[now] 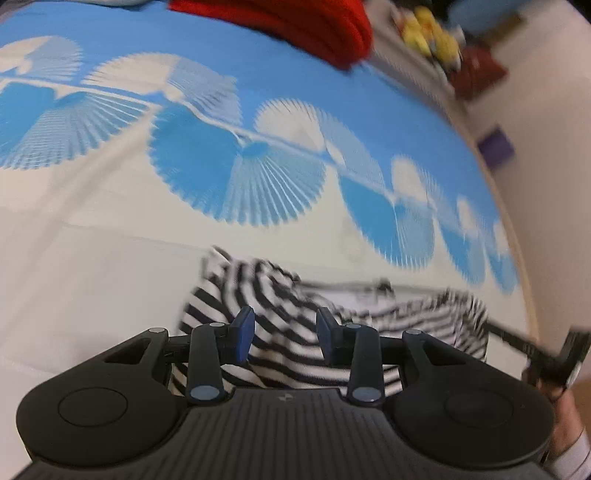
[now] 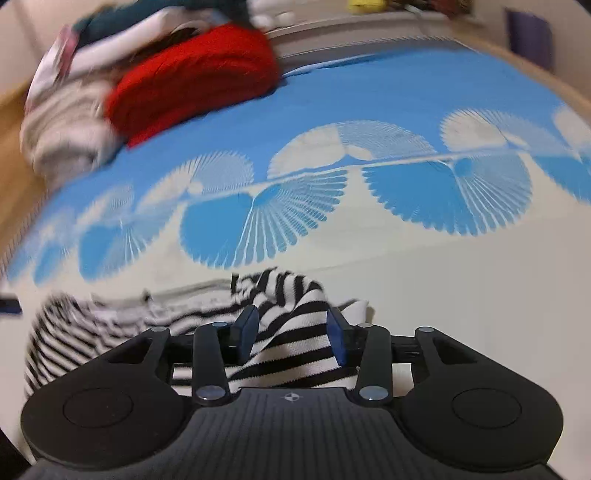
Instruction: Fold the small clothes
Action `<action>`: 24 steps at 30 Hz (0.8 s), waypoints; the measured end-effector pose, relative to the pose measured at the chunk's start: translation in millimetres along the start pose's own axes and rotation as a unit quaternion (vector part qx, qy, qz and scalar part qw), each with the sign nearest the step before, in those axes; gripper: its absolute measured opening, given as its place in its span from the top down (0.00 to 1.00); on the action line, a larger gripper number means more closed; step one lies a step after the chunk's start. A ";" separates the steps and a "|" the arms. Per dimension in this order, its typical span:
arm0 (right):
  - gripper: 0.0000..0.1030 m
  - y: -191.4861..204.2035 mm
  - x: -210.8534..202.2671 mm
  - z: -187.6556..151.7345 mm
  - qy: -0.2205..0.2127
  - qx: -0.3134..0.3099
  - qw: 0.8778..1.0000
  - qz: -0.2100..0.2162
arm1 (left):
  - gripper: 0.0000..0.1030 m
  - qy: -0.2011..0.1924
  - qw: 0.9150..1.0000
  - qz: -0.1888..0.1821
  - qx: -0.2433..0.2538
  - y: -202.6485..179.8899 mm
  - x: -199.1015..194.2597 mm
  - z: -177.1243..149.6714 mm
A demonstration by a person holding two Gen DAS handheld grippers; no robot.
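Note:
A small black-and-white striped garment (image 1: 295, 332) lies crumpled on the white part of the bedspread; it also shows in the right wrist view (image 2: 288, 332). My left gripper (image 1: 285, 334) is open, its blue-padded fingers standing either side of a bunched striped fold. My right gripper (image 2: 291, 338) is open too, with a raised striped fold between its fingers. The right gripper's tool (image 1: 561, 362) shows at the right edge of the left wrist view, at the garment's far end. Both views are motion-blurred.
The bedspread (image 2: 369, 92) is blue with white fan shapes. A pile of clothes with a red garment (image 2: 192, 81) on it lies at the far side; the red garment also shows in the left wrist view (image 1: 295, 22). The bed's wooden edge (image 1: 517, 229) runs at right.

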State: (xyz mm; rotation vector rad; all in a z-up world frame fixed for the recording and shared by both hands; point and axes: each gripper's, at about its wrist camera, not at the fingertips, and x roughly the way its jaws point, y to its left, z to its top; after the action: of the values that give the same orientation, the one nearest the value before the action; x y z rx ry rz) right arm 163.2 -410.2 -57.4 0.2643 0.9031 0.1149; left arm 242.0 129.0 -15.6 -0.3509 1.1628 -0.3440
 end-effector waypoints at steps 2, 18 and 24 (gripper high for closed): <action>0.58 7.0 10.3 0.6 0.011 -0.013 1.000 0.012 | 0.57 0.016 1.000 -0.009 0.013 -10.0 12.5 -4.2; 0.92 61.9 53.9 9.4 0.028 -0.180 0.982 -0.051 | 0.97 0.025 0.995 0.046 0.083 -67.9 67.1 5.4; 0.93 36.5 19.9 49.0 -0.097 -0.043 0.993 -0.045 | 0.97 -0.101 0.994 -0.003 0.035 -71.7 41.2 27.3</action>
State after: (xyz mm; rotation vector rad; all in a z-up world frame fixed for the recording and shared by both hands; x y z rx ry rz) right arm 214.5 -379.7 -33.6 0.1505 0.7142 0.0443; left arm 276.3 49.3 -8.3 -0.3210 0.9504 -0.3453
